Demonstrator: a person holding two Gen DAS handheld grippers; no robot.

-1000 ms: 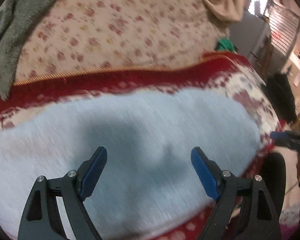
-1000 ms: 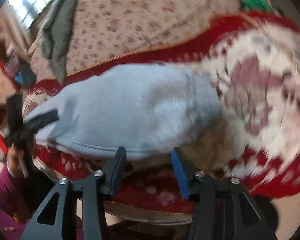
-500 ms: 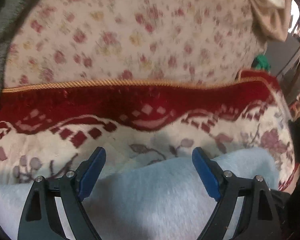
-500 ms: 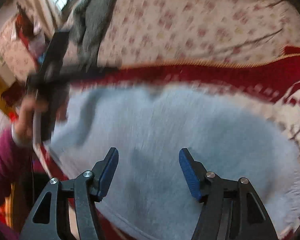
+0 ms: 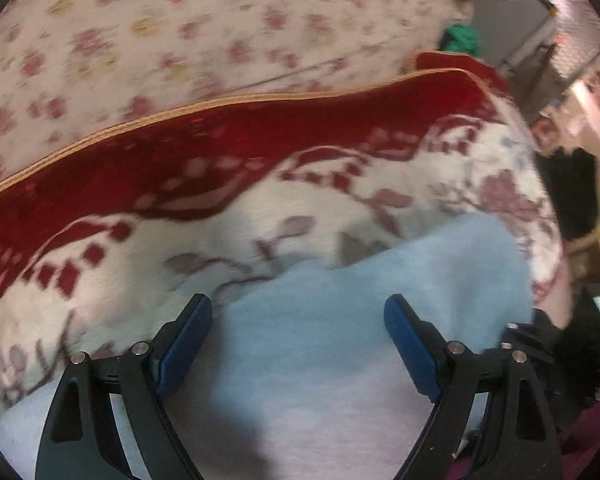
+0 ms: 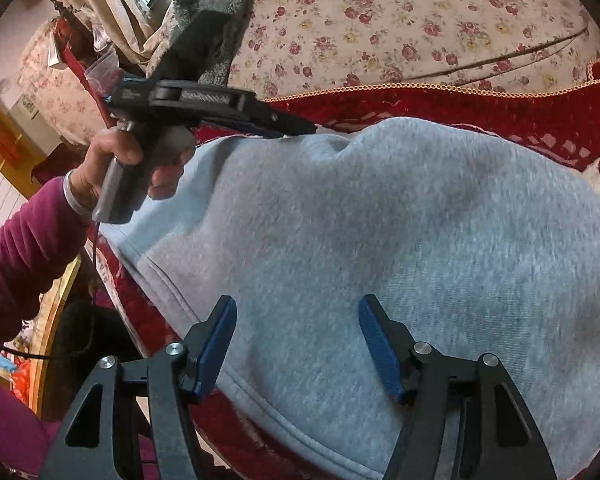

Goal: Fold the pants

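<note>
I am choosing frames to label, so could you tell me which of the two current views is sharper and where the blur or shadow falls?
Right wrist view: mostly sharp, grey pants and floral sheet crisp. Left wrist view: motion-blurred throughout, red blanket smeared, a dark shadow on the pants near the bottom edge.

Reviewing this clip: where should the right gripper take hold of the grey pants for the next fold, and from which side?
Probably the stitched hem edge of the grey pants, along the near side just below the open right gripper. Come in from the near side, low over the red patterned blanket, one finger above the cloth and one beneath. The edge lies flat and exposed there; elsewhere the cloth offers only broad surface.
</note>
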